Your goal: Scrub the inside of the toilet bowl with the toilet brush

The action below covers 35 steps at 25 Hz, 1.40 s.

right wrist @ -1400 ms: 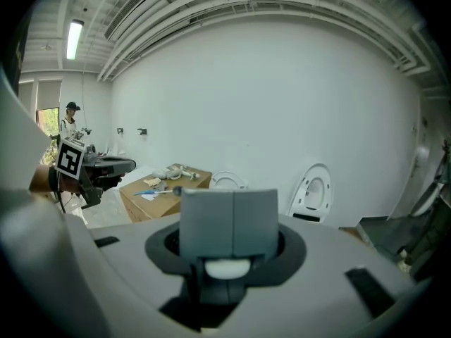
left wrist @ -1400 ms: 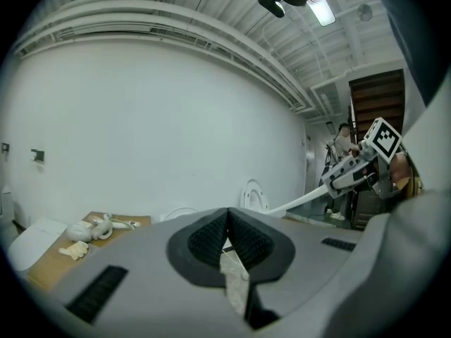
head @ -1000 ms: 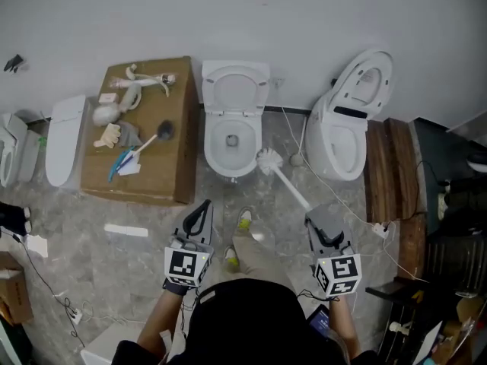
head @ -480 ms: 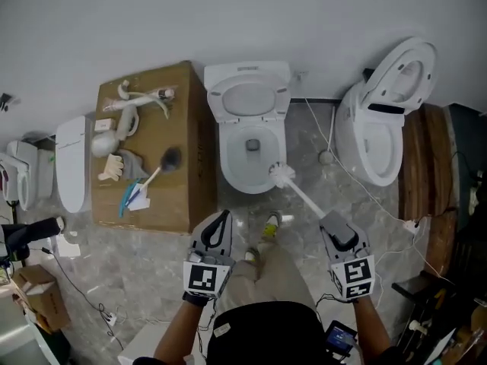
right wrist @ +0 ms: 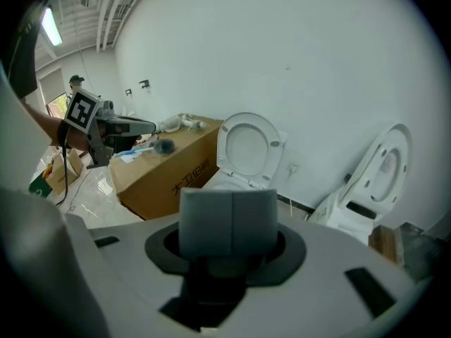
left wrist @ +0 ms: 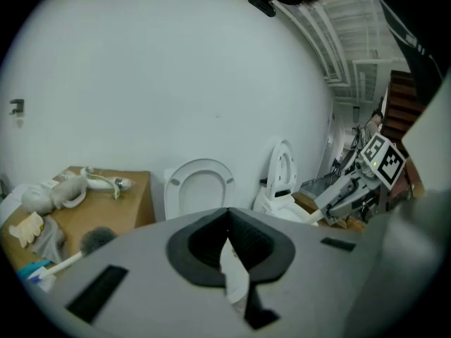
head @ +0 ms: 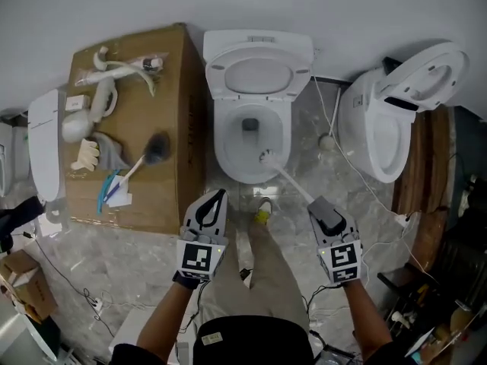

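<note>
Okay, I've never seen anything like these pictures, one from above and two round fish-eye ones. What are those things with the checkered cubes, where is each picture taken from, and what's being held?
There is no robot: a person holds a two-jaw gripper in each hand, and the marker cubes are part of those grippers. The top-down picture comes from a camera on the person's head; each round one comes from a camera riding on a gripper, looking along its jaws. The right gripper is shut on the handle of a white toilet brush, whose head sits inside the open toilet bowl. The left gripper is shut and holds nothing. Left of the bowl stands a cardboard box carrying a second, dark-headed brush and plumbing parts; another toilet stands to the right.
</note>
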Each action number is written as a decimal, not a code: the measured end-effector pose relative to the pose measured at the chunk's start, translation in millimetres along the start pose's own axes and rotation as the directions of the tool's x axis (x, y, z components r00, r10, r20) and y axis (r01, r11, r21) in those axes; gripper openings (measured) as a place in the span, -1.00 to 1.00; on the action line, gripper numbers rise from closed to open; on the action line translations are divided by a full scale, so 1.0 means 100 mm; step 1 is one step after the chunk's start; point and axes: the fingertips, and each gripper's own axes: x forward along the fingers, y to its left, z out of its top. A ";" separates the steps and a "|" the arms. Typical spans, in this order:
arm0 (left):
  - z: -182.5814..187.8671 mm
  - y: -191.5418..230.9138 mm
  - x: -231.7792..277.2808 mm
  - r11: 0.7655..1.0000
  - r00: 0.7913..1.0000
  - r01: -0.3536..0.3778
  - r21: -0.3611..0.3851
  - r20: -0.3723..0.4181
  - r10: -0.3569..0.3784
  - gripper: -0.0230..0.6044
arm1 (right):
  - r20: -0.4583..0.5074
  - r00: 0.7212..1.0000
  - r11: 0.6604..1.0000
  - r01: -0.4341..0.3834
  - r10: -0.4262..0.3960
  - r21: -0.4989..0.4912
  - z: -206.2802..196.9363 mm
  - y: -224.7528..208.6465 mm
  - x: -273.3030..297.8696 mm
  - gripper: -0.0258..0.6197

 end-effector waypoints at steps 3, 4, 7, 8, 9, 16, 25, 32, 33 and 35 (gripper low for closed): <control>-0.32 0.13 0.17 1.000 0.999 0.012 -0.009 -0.042 -0.012 -0.89 | -0.047 0.999 1.000 -0.008 0.008 -0.002 -0.20 0.05 0.35 -0.45; -0.43 0.18 0.22 1.000 0.998 0.013 -0.008 -0.056 -0.013 -0.89 | -0.059 0.998 1.000 -0.013 0.012 -0.009 -0.26 0.06 0.47 -0.45; -0.72 0.30 0.38 1.000 0.996 0.014 0.002 -0.086 -0.014 -0.89 | -0.076 0.996 0.998 -0.041 0.037 -0.040 -0.38 0.12 0.87 -0.45; -0.81 0.32 0.43 1.000 0.996 0.014 0.003 -0.093 -0.014 -0.89 | -0.079 0.996 0.997 -0.051 0.047 -0.053 -0.41 0.14 1.00 -0.45; -0.89 0.35 0.48 1.000 0.995 0.013 0.000 -0.099 -0.013 -0.89 | -0.082 0.995 0.996 -0.060 0.055 -0.065 -0.44 0.16 1.14 -0.45; -1.41 0.45 0.65 0.999 0.990 0.009 -0.033 -0.143 -0.013 -0.89 | -0.091 0.992 0.990 -0.097 0.087 -0.104 -0.57 0.34 1.90 -0.45; -1.73 0.50 0.79 0.999 0.983 0.033 -0.033 -0.180 -0.038 -0.89 | -0.154 0.982 0.992 -0.116 0.108 -0.043 -0.79 0.57 2.58 -0.45; -1.77 0.56 0.87 0.999 0.982 0.033 -0.032 -0.185 -0.038 -0.89 | -0.192 0.968 0.984 -0.173 0.161 -0.043 -0.78 0.92 2.83 -0.44; -1.77 0.56 0.88 0.999 0.982 0.033 -0.032 -0.187 -0.038 -0.89 | -0.187 0.969 0.982 -0.175 0.161 -0.065 -0.75 0.95 2.85 -0.44; -1.77 0.58 0.89 0.999 0.981 0.034 -0.033 -0.188 -0.040 -0.89 | -0.179 0.972 0.980 -0.173 0.153 -0.097 -0.69 0.97 2.89 -0.44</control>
